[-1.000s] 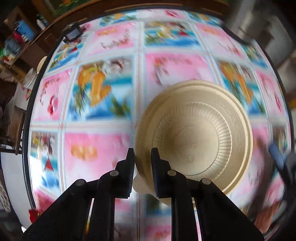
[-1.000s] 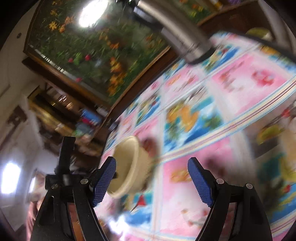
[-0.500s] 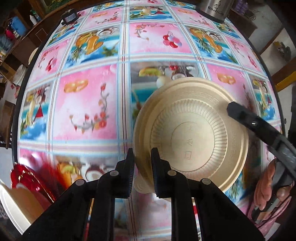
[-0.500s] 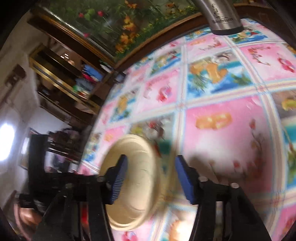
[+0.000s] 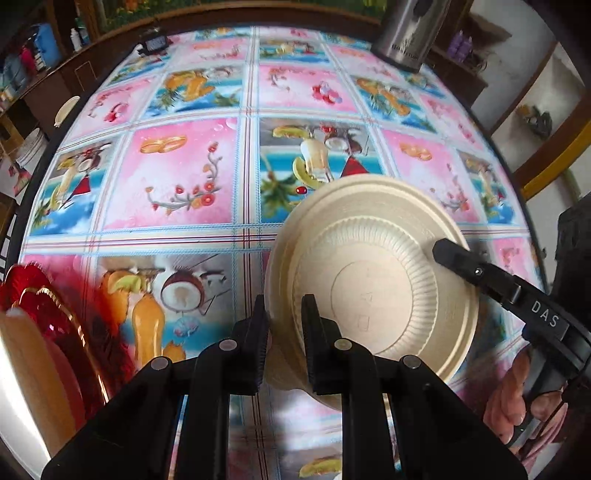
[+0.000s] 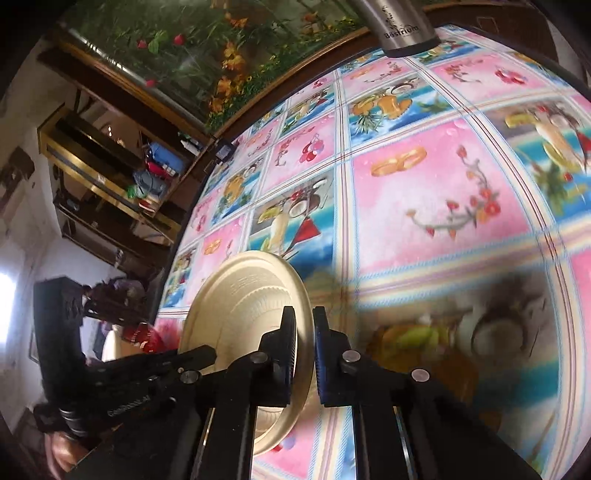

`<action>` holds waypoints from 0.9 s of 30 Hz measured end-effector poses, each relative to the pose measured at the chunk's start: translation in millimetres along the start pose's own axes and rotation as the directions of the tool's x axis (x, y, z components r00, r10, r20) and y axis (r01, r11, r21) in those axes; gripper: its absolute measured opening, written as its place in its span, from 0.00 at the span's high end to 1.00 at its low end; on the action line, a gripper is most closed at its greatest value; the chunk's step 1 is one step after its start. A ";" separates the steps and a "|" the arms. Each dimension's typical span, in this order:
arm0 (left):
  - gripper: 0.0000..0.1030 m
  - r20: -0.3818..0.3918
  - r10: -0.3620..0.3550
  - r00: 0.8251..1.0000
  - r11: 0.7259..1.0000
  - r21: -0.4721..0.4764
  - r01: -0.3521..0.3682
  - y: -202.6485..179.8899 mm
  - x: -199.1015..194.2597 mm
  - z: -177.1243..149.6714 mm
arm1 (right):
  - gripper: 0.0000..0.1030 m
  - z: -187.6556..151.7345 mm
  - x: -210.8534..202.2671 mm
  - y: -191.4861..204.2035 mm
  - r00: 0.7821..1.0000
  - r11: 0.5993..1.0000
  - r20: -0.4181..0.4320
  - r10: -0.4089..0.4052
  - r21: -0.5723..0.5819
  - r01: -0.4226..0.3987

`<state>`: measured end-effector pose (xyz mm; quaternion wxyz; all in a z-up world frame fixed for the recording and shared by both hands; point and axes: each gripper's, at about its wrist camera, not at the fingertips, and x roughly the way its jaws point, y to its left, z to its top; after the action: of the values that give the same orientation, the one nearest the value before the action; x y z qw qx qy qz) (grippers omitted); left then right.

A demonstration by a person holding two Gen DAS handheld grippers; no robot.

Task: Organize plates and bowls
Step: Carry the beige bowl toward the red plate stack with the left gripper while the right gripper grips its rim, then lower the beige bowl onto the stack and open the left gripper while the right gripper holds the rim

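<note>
Cream bowl (image 5: 373, 273) held off the tablecloth (image 5: 177, 177), tilted so its ribbed underside faces the left wrist camera. Left gripper (image 5: 284, 332) pinching the bowl's near rim, one finger on each side of the wall. Right gripper (image 6: 304, 350) pinching the opposite rim edge, fingers nearly together with the thin rim between them; seen from the left wrist view as a black finger (image 5: 472, 266) lying across the bowl's right side. Bowl thus clamped at two points, above the near-right part of the table. In the right wrist view, bowl (image 6: 240, 317) seen edge-on, rim standing nearly vertical.

Red plate (image 5: 48, 306) with gold trim at the table's near-left edge, a cream dish (image 5: 33, 369) overlapping it on the near side; exact stacking order unclear. Both well apart from the bowl. Steel cylinder (image 5: 402, 33) standing upright at the far right of the table. Small dark object (image 5: 153, 44) at the far-left edge, too small to identify.
</note>
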<state>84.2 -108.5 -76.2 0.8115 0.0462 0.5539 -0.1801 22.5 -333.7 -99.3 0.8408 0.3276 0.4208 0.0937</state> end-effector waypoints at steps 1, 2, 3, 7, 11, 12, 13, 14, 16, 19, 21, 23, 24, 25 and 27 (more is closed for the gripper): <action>0.85 0.028 0.005 1.000 1.000 0.004 -0.005 -0.2 -7.8 -2.9 | 0.91 -3.1 -4.6 3.3 1.000 1.000 0.004 0.006 0.003 -0.006; 0.85 0.065 0.018 0.998 1.000 0.015 -0.019 0.3 -18.6 -6.9 | 0.91 -3.9 -7.8 6.7 1.000 1.000 0.007 0.013 0.003 -0.013; 0.85 0.095 0.028 0.995 0.999 0.024 -0.030 0.8 -27.1 -8.9 | 0.91 -4.2 -11.0 12.0 1.000 1.000 0.012 0.021 -0.001 -0.021; 0.85 0.226 0.059 0.972 0.998 0.022 -0.066 19.5 -78.0 -17.9 | 0.91 0.3 -28.2 50.4 0.996 0.996 0.048 0.078 -0.055 -0.075; 0.85 0.317 0.105 0.943 0.994 -0.030 -0.101 55.8 -120.6 -34.4 | 0.91 0.3 -32.6 99.4 0.988 0.983 0.062 0.139 -0.129 -0.130; 0.85 0.328 0.117 0.937 0.993 -0.042 -0.110 62.8 -125.7 -37.0 | 0.91 -1.4 -31.5 112.2 0.986 0.979 0.063 0.155 -0.146 -0.144; 0.85 0.342 0.141 0.929 0.990 -0.062 -0.127 76.4 -135.5 -42.8 | 0.91 -4.4 -28.6 129.8 0.982 0.971 0.059 0.178 -0.172 -0.165; 0.85 0.348 0.158 0.924 0.987 -0.078 -0.139 86.1 -140.6 -47.4 | 0.91 -6.8 -25.4 142.9 0.980 0.965 0.054 0.191 -0.191 -0.178; 0.85 0.352 0.202 0.914 0.978 -0.122 -0.169 110.0 -150.9 -59.3 | 0.91 -14.7 -13.2 172.8 0.975 0.951 0.028 0.219 -0.231 -0.207; 0.85 0.331 0.254 0.909 0.963 -0.172 -0.207 139.9 -154.7 -73.0 | 0.91 -27.9 9.4 207.4 0.969 0.933 -0.021 0.245 -0.267 -0.242; 0.85 0.309 0.281 0.909 0.954 -0.197 -0.227 156.8 -152.5 -81.0 | 0.91 -38.9 25.3 227.6 0.967 0.922 -0.053 0.251 -0.292 -0.255; 0.85 0.284 0.294 0.913 0.947 -0.214 -0.238 167.5 -146.6 -87.2 | 0.91 -49.8 40.2 243.1 0.967 0.914 -0.076 0.242 -0.318 -0.253; 0.85 0.275 0.298 0.914 0.945 -0.221 -0.241 173.1 -144.1 -89.8 | 0.91 -55.3 48.1 249.0 0.968 0.912 -0.089 0.233 -0.327 -0.249; 0.85 0.265 0.299 0.917 0.943 -0.230 -0.241 178.9 -140.8 -92.9 | 0.91 -60.6 54.6 253.1 0.970 0.910 -0.099 0.224 -0.334 -0.244; 0.85 0.251 0.294 0.922 0.941 -0.243 -0.234 185.7 -137.1 -96.2 | 0.91 -68.5 67.4 257.7 0.972 0.909 -0.116 0.206 -0.344 -0.234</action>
<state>19.0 123.8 -10.5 0.8998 0.0092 0.4361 -0.0140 42.6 -74.3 -10.2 0.8533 0.2118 0.3893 0.2748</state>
